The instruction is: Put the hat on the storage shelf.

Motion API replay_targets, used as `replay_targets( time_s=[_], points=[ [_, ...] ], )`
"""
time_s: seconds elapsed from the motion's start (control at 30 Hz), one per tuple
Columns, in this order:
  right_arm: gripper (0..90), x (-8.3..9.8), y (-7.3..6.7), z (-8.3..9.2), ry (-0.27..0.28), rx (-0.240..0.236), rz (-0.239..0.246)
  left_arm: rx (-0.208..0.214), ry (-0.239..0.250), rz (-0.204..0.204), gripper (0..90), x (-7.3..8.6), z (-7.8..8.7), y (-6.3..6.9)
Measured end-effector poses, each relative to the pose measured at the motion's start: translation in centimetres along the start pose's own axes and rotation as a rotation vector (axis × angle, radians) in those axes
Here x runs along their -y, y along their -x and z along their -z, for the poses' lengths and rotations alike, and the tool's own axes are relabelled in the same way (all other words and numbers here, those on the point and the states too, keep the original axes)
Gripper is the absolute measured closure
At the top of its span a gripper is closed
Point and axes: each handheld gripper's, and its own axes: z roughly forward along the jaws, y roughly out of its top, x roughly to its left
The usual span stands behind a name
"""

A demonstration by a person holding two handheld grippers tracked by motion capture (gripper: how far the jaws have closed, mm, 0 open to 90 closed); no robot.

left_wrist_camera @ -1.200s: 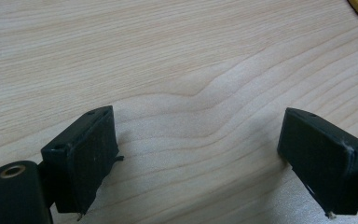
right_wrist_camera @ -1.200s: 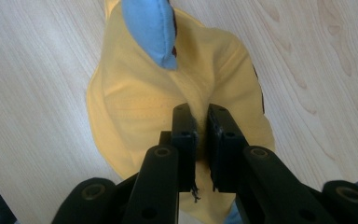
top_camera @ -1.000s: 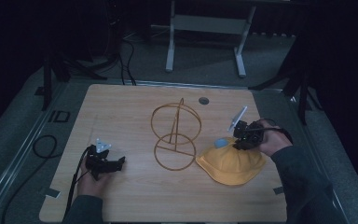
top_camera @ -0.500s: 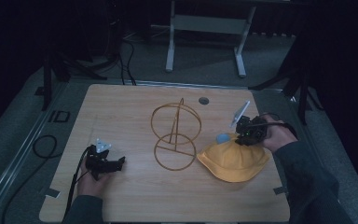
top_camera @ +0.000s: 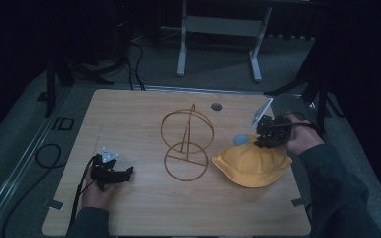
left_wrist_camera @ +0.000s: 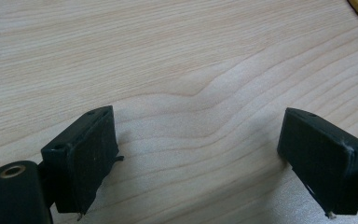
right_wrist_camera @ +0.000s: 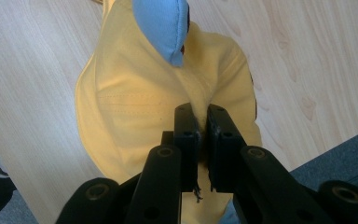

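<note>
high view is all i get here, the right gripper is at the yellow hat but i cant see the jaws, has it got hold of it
Observer: Yes. In the right gripper view the right gripper has its jaws nearly together, pinching a fold of the yellow hat.
Operator: whats the blue bit by the hat
Observer: A blue fabric patch that lies against the far side of the hat's crown, beyond the jaws.
Operator: and the left one, open or shut
Observer: The left gripper is open, its jaws wide apart with bare wooden table between them.
</note>
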Motion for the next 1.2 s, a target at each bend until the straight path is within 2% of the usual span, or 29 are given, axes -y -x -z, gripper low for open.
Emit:
replay_targets(
  time_s=[0.53,1.2],
  points=[
    [83.8,0.3,1.2,2.1,0.033,0.011,-0.023,0.000,0.000,0.000,11.8,0.0,0.0,0.0],
    [83.9,0.2,2.0,4.3,0.036,0.032,-0.022,0.000,0.000,0.000,11.8,0.0,0.0,0.0]
  ],
)
